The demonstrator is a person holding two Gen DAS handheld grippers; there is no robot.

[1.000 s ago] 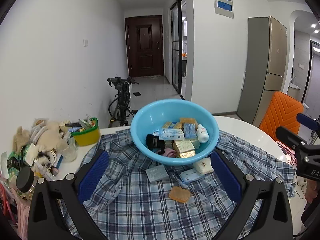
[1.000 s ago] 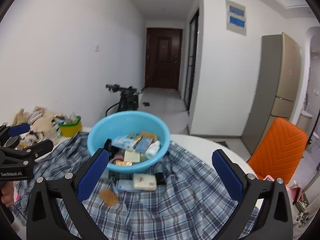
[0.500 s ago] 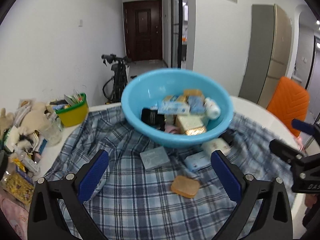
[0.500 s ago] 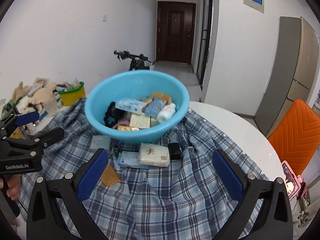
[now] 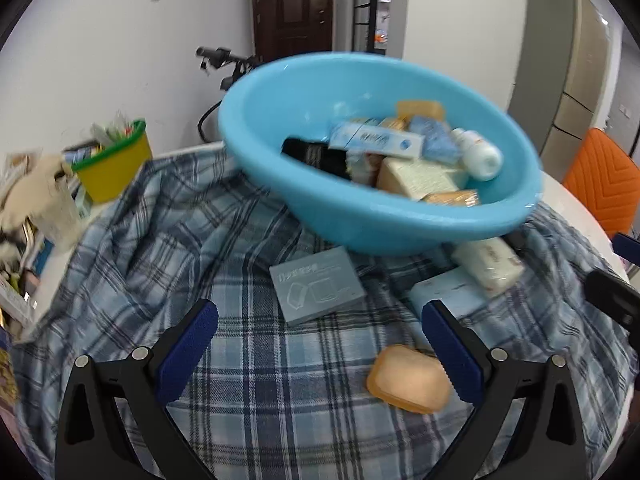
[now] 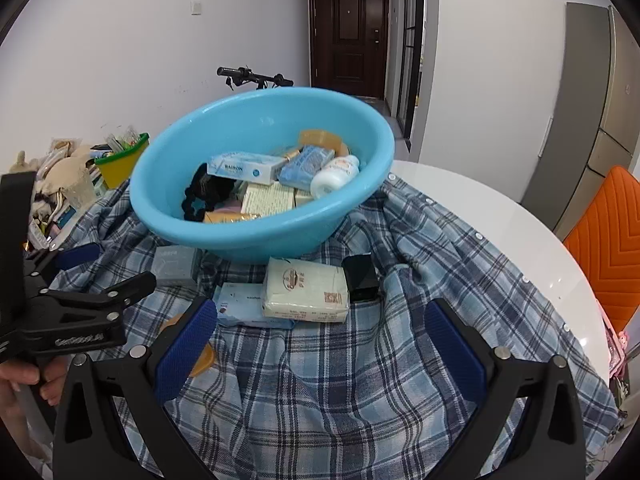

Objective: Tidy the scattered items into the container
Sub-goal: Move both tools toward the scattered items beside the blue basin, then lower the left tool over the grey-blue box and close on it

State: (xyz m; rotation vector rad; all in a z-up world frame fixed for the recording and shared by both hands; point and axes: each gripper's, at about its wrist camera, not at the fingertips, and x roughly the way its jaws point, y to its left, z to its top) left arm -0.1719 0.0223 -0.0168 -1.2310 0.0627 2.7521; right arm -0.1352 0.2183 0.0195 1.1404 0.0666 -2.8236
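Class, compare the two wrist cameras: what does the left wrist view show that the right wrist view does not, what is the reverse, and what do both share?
Only the left wrist view shows the whole orange soap bar and the full top of the grey box.

Only the right wrist view shows the black box clearly, a hand holding the left gripper, and the white pack's printed label.

Both share the blue basin, the plaid shirt, the yellow tub and the orange chair.
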